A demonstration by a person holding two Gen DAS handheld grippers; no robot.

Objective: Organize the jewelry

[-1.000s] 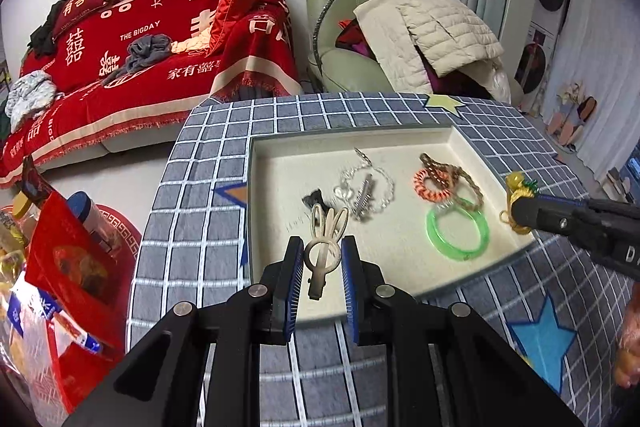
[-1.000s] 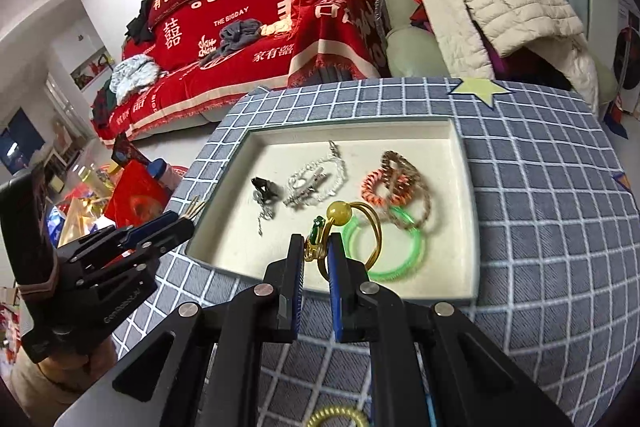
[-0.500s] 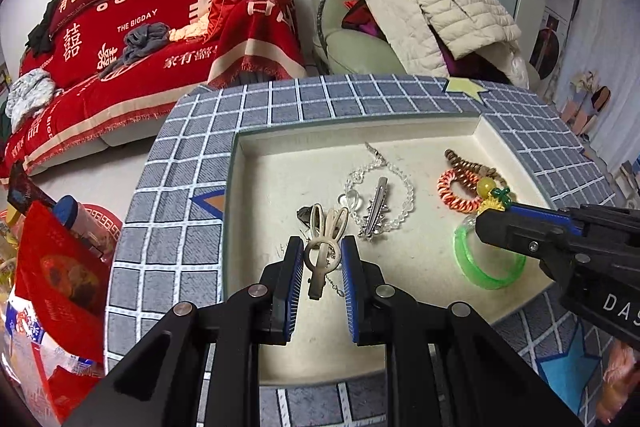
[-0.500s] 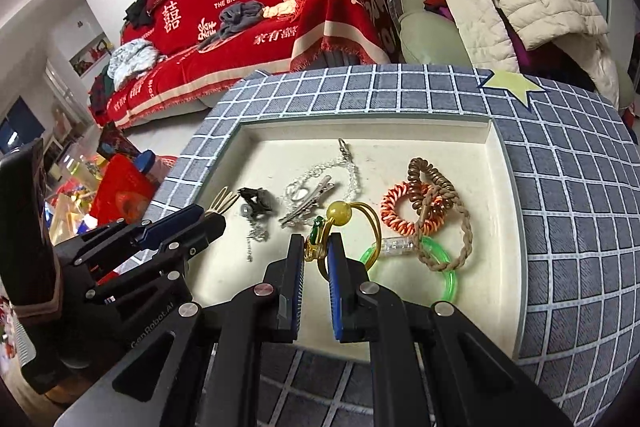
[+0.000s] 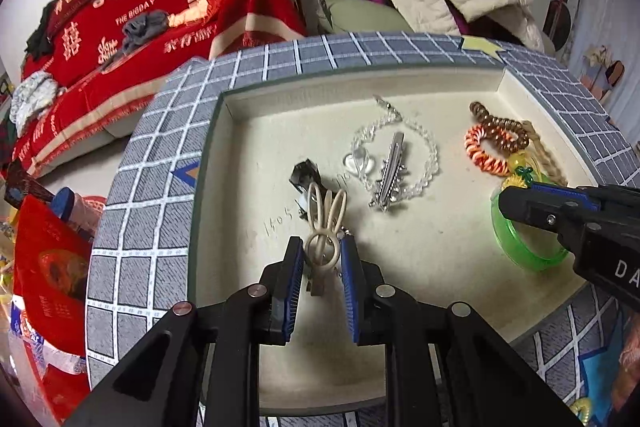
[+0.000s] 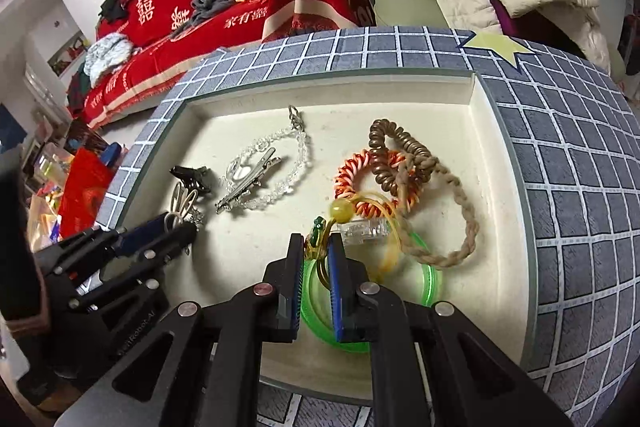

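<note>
A shallow cream-lined jewelry tray [image 5: 208, 163] sits sunk into a desk covered in a grey grid-patterned cloth [image 5: 136, 211], and everything here is placed against that tray.

Over the tray's left front, the left gripper [image 5: 321, 259] has its jaws clamped on a cream rabbit-ear hair clip [image 5: 324, 223], gripped at the round loop with the ears pointing away. It looks light and rigid, a thin wire or plastic shape that should carry without bending; the loop is the sensible place to hold.

Just beyond it on the tray floor lies a small black claw clip [image 5: 304, 175]. Near the tray's middle, a clear beaded bracelet [image 5: 428, 155] loops loosely around a silver metal hair clip [image 5: 390, 175]; the beads would likely sag and slide if pinched at a single point.

Toward the tray's right side, an orange coiled hair tie [image 6: 356, 179], a brown coiled hair tie [image 6: 396, 151] and a tan braided cord [image 6: 460, 223] lie tangled together, soft and springy, above a translucent green bangle [image 6: 434, 281].

Over that bangle, the right gripper [image 6: 314, 255] has its jaws pressed together on a thin amber hair band with a yellow bead and green charm [image 6: 342, 209]. It seems elastic and slight, so a hold near the charm probably keeps it from slipping.
</note>
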